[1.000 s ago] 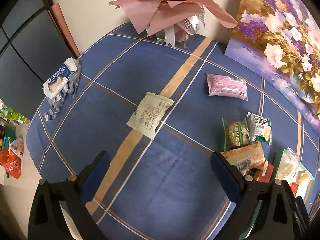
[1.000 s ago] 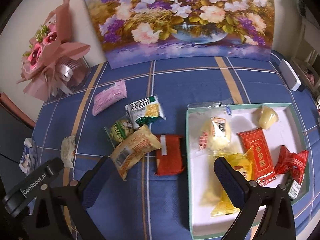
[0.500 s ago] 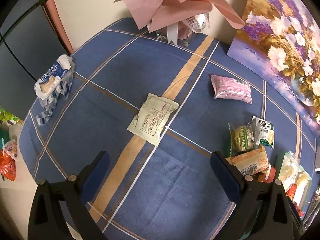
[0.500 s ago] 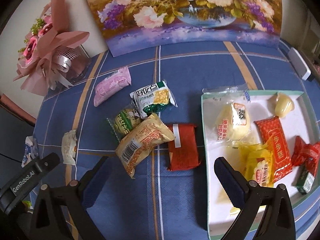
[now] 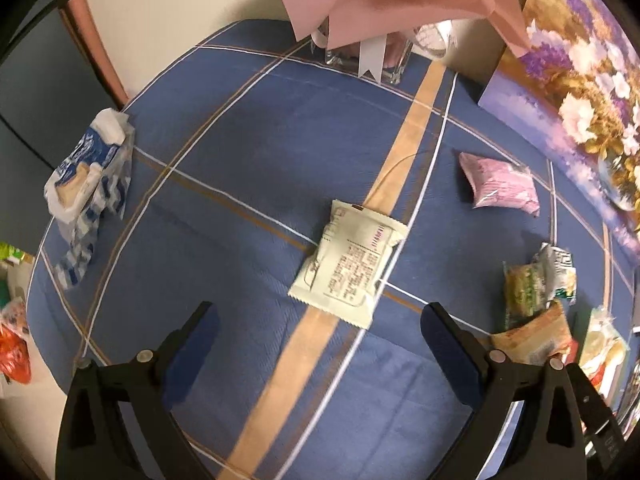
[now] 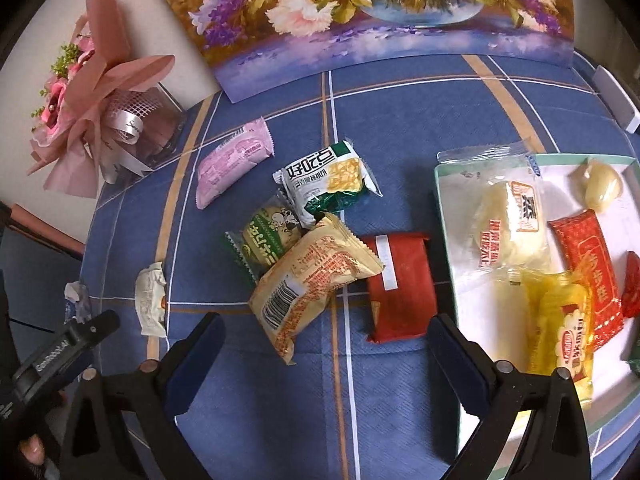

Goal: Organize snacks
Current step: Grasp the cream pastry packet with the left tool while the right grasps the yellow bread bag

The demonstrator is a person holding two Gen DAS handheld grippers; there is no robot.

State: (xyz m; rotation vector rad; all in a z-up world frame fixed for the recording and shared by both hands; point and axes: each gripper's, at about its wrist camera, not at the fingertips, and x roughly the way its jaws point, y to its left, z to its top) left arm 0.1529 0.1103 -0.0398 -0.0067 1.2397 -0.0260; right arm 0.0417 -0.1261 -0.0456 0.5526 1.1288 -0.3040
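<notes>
My left gripper is open and empty, just short of a cream snack packet lying face down on the blue cloth. My right gripper is open and empty above a tan packet and a red packet. Behind these lie a green round-biscuit packet, a green-and-white packet and a pink packet. The white tray at the right holds several snacks. The cream packet also shows in the right wrist view.
A pink bouquet in a glass vase stands at the back left. A flower painting leans on the wall. A blue-and-white tissue pack lies at the table's left edge. A white remote lies far right.
My left gripper has moved forward and down toward the cream packet. My right gripper has shifted left and closer to the loose packets; the tray has slid toward the right of its view.
</notes>
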